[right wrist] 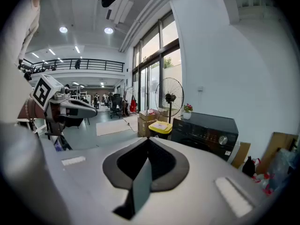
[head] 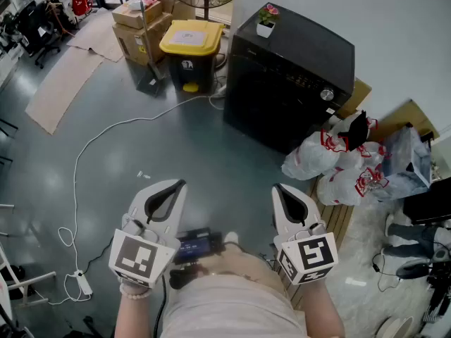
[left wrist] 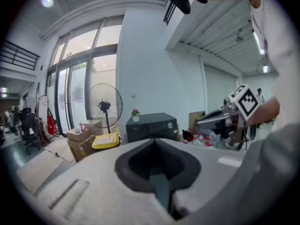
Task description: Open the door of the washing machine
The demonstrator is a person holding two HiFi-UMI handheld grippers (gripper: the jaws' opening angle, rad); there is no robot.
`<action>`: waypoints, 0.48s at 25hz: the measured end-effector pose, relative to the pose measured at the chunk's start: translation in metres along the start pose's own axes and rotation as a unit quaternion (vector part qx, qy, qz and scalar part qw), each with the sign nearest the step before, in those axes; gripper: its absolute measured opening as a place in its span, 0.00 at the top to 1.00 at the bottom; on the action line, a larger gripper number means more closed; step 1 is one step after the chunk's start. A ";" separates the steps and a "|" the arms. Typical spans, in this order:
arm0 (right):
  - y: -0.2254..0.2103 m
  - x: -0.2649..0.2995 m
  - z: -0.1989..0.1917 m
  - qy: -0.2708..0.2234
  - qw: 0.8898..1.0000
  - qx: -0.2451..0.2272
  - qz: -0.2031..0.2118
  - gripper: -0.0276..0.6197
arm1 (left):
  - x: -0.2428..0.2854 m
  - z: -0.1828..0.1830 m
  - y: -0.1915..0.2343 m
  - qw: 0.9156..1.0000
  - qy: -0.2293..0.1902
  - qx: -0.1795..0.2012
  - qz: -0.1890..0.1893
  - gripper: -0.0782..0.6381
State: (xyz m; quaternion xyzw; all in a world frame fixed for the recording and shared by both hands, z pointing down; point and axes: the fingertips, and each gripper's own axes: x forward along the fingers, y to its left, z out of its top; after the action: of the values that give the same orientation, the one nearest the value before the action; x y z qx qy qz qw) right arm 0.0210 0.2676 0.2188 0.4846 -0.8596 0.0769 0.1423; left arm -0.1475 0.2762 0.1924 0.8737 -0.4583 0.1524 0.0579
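- hovering side by side above the floor [head: 176, 143], left tool [head: 175, 186] and right tool [head: 280, 189] both have jaws pressed together, holding nothing.
- washer [head: 289, 83] stands well ahead against the wall [head: 394, 27], near a yellow-lidded bin [head: 189, 44].

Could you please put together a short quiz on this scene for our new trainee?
1. True or false: the left tool and the right tool are both shut and empty.
2. What stands on top of the washing machine? A a potted plant; B a kettle; C a laundry basket.
3. Fill in: the bin beside the machine has a ____ lid.
Key: 1 true; 2 A; 3 yellow.
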 end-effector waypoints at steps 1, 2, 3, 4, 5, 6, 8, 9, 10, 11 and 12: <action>-0.001 0.000 -0.001 0.000 1.000 -0.001 0.000 0.95 | 0.001 -0.001 -0.001 1.000 0.000 0.000 0.000 0.90; -0.001 -0.001 -0.002 0.000 1.000 -0.001 0.000 0.95 | 0.001 -0.001 -0.002 1.000 -0.001 0.000 0.000 0.90; -0.001 -0.001 -0.003 0.000 1.000 -0.002 0.000 0.95 | 0.001 -0.002 -0.002 1.000 -0.001 0.001 0.000 0.90; -0.001 -0.001 -0.003 0.000 1.000 -0.002 0.000 0.95 | 0.001 -0.002 -0.003 1.000 -0.001 0.001 0.000 0.90; 0.000 -0.001 -0.003 0.000 1.000 -0.002 0.001 0.95 | 0.001 -0.002 -0.003 1.000 -0.001 0.002 0.000 0.90; 0.000 -0.002 -0.003 0.000 1.000 -0.001 0.001 0.95 | 0.000 -0.002 -0.003 1.000 -0.001 0.001 0.000 0.90; 0.001 -0.002 -0.003 0.002 1.000 0.001 0.002 0.95 | -0.001 -0.001 -0.003 1.000 -0.001 0.000 -0.001 0.90; 0.000 -0.003 -0.003 0.002 1.000 0.004 0.002 0.95 | -0.001 -0.001 -0.003 1.000 -0.001 0.000 -0.001 0.90; 0.000 -0.003 -0.003 0.002 1.000 0.006 0.002 0.95 | -0.001 -0.001 -0.003 1.000 -0.002 0.001 -0.001 0.90; -0.001 -0.003 -0.004 0.001 1.000 0.008 0.002 0.95 | 0.000 -0.001 -0.004 1.000 -0.002 0.001 -0.001 0.90; -0.001 -0.004 -0.003 -0.001 1.000 0.009 0.002 0.95 | 0.000 0.000 -0.004 1.000 -0.002 0.001 0.000 0.90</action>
State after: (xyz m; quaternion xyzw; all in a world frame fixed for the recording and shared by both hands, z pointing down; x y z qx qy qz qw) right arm 0.0242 0.2709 0.2206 0.4839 -0.8602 0.0846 0.1368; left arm -0.1445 0.2787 0.1928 0.8739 -0.4587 0.1509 0.0563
